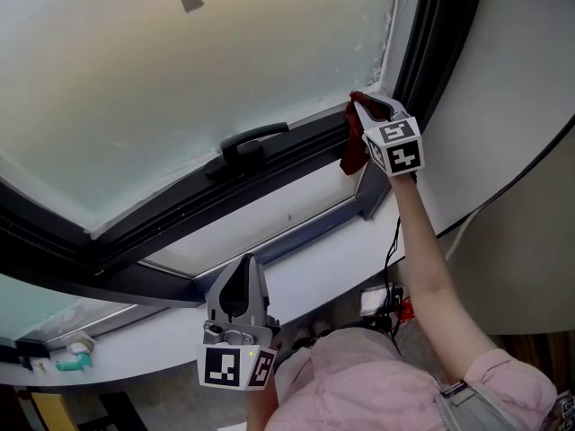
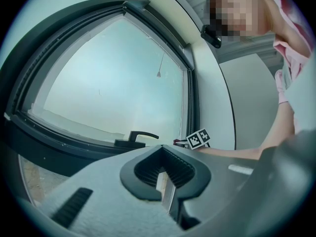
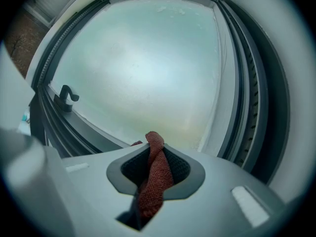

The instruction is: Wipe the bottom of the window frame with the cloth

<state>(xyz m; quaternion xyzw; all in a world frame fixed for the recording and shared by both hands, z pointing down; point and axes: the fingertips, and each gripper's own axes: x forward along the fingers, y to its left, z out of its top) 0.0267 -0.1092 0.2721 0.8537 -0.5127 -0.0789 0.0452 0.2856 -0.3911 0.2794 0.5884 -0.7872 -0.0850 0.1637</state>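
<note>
Right gripper [image 1: 361, 108] is clamped on the red cloth [image 1: 352, 155], up at the right end of the window frame [image 1: 171, 218] bottom rail. We judge the cloth soft, light and limp; its loose tail hangs below the jaws. Left of this gripper we have open rail, but the handle [image 1: 254, 140] juts out. Left gripper [image 1: 241, 277], well below, is closed on nothing.

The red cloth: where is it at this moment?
The cloth is clamped in the right gripper, upper right in the head view. It hangs at the lower right corner of the window frame, right of the handle.
</note>
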